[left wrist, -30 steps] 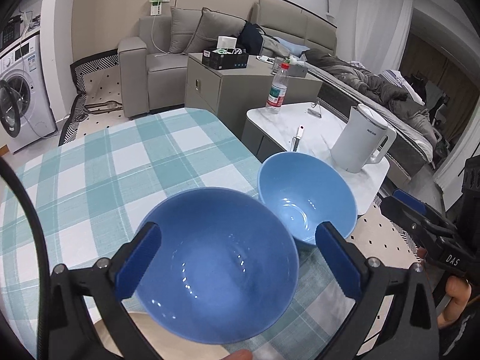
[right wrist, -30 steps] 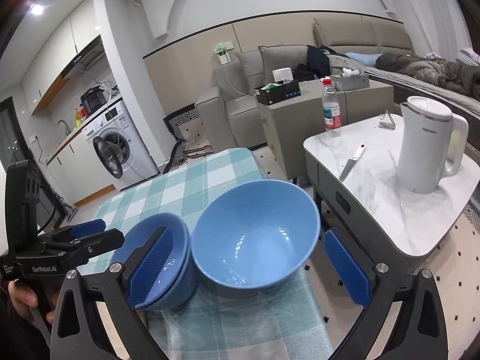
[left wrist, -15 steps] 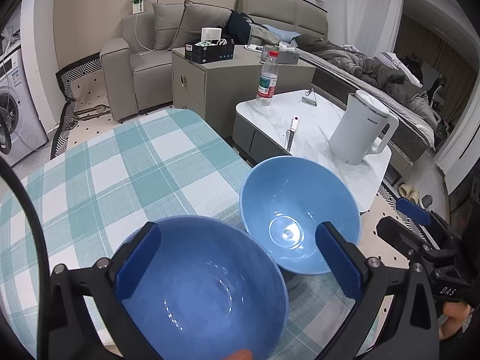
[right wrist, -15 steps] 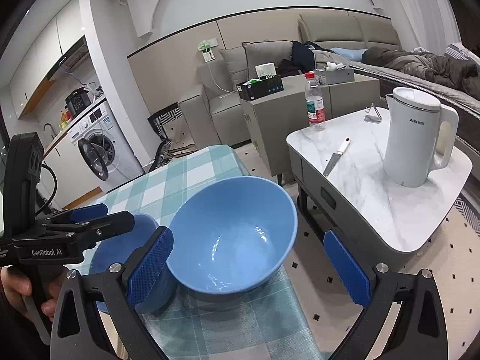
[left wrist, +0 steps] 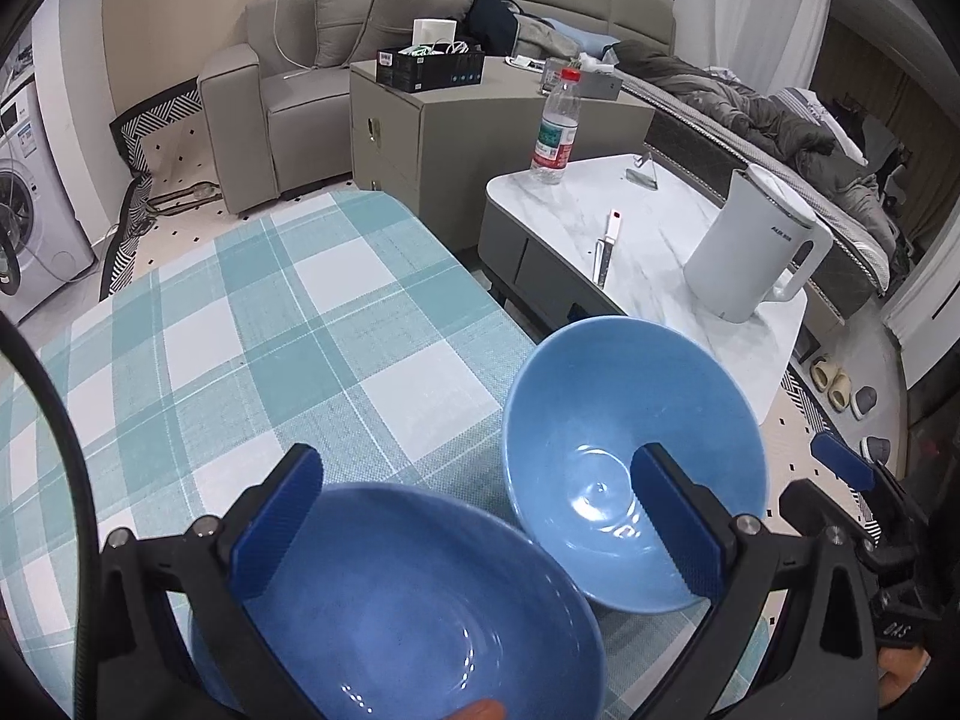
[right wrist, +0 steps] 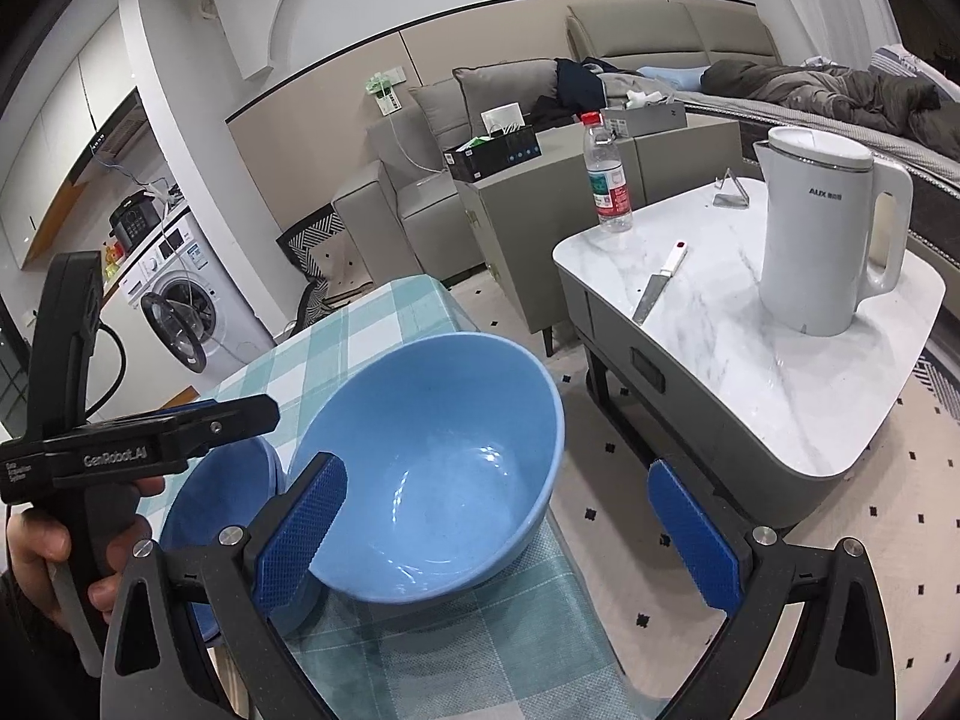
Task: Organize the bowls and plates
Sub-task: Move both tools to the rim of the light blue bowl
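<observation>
Two blue bowls stand side by side near the right front corner of a teal checked table (left wrist: 288, 324). The darker bowl (left wrist: 408, 606) lies low between my open left gripper's (left wrist: 474, 525) pads. The lighter bowl (left wrist: 630, 456) stands to its right, behind the right pad. In the right wrist view the lighter bowl (right wrist: 438, 474) sits at the table's edge, in front of my open right gripper (right wrist: 498, 534), its left pad (right wrist: 300, 540) over the bowl's near rim. The darker bowl (right wrist: 222, 498) shows to the left, partly hidden by the left gripper's body.
A marble-topped side table (right wrist: 780, 354) stands right of the checked table, carrying a white kettle (right wrist: 828, 228), a knife (right wrist: 657, 285) and a water bottle (right wrist: 606, 174). A grey cabinet (left wrist: 456, 132), sofa and washing machine (right wrist: 186, 312) lie beyond.
Both grippers have pulled back and risen, so the bowls sit lower and nearer the pads in each view. The bowls have not moved on the table.
</observation>
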